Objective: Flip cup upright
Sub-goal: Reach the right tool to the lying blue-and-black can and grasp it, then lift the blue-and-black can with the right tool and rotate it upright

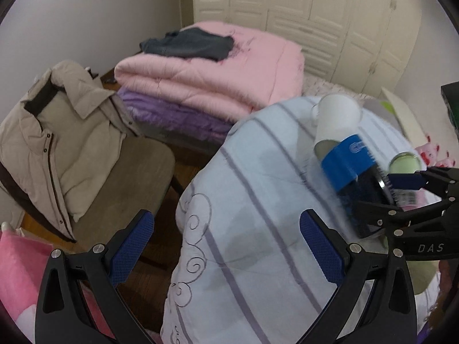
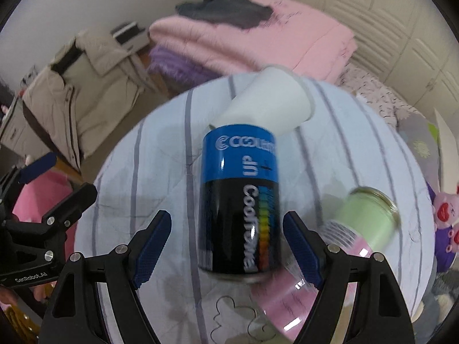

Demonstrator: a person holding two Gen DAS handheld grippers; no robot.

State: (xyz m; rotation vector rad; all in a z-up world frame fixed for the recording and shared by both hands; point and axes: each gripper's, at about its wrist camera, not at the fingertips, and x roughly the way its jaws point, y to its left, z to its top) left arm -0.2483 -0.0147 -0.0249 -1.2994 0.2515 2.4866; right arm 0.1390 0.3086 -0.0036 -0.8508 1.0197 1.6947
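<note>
A black and blue can-shaped cup [image 2: 239, 200] lies on its side on the light blue striped quilt [image 2: 160, 172]. My right gripper [image 2: 226, 246] is open, its blue pads on either side of the cup, apart from it. A white mug [image 2: 266, 106] lies on its side just beyond the cup. In the left wrist view the cup [image 1: 352, 177] and white mug [image 1: 335, 120] are at the right, with the right gripper around the cup. My left gripper [image 1: 226, 246] is open and empty over the quilt's left edge.
A pink and green bottle [image 2: 338, 246] lies on its side right of the cup. Folded pink and purple blankets [image 1: 206, 80] are stacked behind. A chair with a beige jacket [image 1: 57, 137] stands at left. A plush toy [image 2: 444, 215] sits at far right.
</note>
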